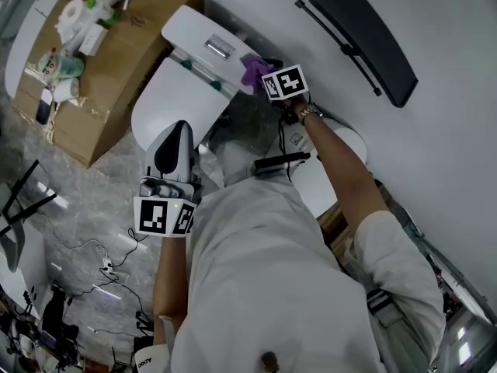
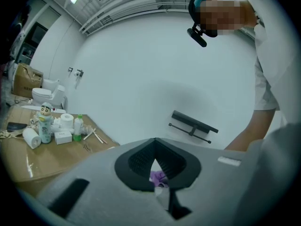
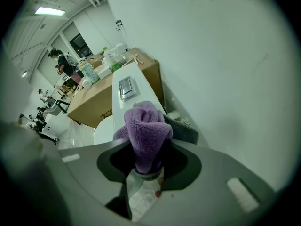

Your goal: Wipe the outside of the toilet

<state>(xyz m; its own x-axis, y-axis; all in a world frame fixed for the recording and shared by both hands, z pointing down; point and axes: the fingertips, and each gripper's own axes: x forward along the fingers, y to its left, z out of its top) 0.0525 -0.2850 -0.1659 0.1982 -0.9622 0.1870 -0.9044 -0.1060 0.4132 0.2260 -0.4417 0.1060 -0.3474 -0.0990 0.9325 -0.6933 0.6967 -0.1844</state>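
1. The toilet is white and glossy, with its lid down. It stands on the floor against the pale wall, just beside a brown cardboard worktop.
2. Its tank sits behind the lid. The tank has a flat white top with a rectangular chrome flush plate set in the middle. In the right gripper view the tank top runs away from the camera as a long narrow white strip.
3. The right gripper is stretched out to the end of the tank nearest the wall. Its jaws are closed tight on a purple cloth, a fluffy fabric bunched into a rounded wad that bulges out past the jaws.
4. In the head view the cloth lies at the tank's end corner. Whether it presses on the porcelain cannot be told.
5. The left gripper hangs over the near rim of the lid and points toward the tank. Its jaws meet at the tips with nothing between them.
6. The worktop carries a toilet roll, a bottle with a cartoon figure and a green-capped bottle.
7. A black panel is fixed on the wall, well apart from the toilet.
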